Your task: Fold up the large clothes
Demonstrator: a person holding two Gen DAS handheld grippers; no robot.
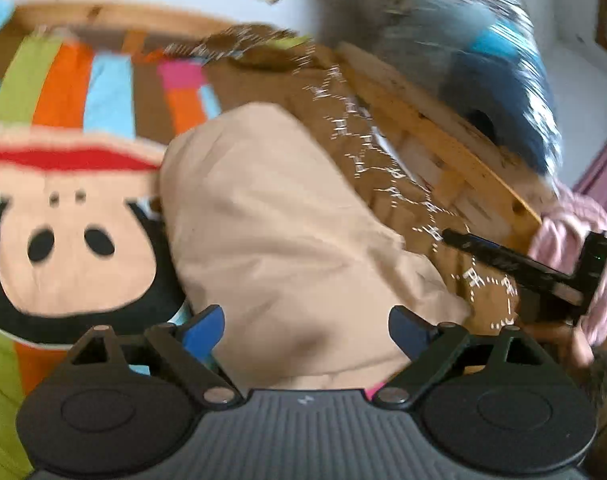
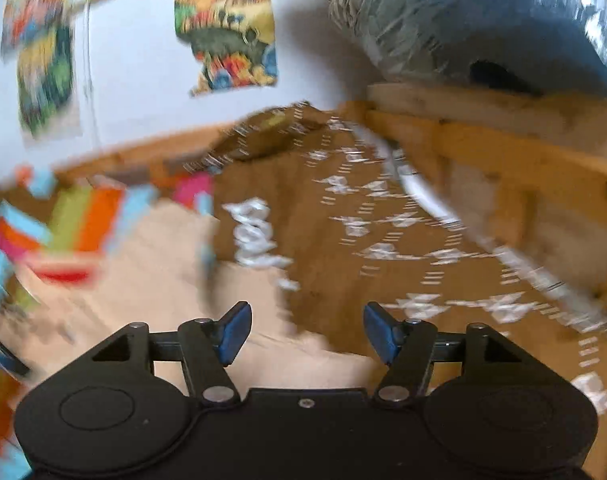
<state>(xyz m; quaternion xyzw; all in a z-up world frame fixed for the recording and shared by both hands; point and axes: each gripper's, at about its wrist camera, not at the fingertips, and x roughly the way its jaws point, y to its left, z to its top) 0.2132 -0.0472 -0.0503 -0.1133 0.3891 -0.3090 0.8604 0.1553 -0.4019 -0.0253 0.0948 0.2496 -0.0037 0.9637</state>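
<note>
Beige garment (image 1: 271,240) lies bunched mid-bed, overlapping a brown patterned cloth (image 2: 343,248) toward the wooden side rail (image 2: 503,168). Left claw (image 1: 305,330) spread wide, holding nothing, hovering over the beige fabric; right claw (image 2: 305,330) likewise spread and empty. Risk: a pinch here likely grabs both layers, since the edges overlap. Both views are motion-blurred, so aim is uncertain. Monkey-face blanket (image 1: 63,240) underneath; plastic-wrapped bundle (image 2: 483,20) sits on the rail.
</note>
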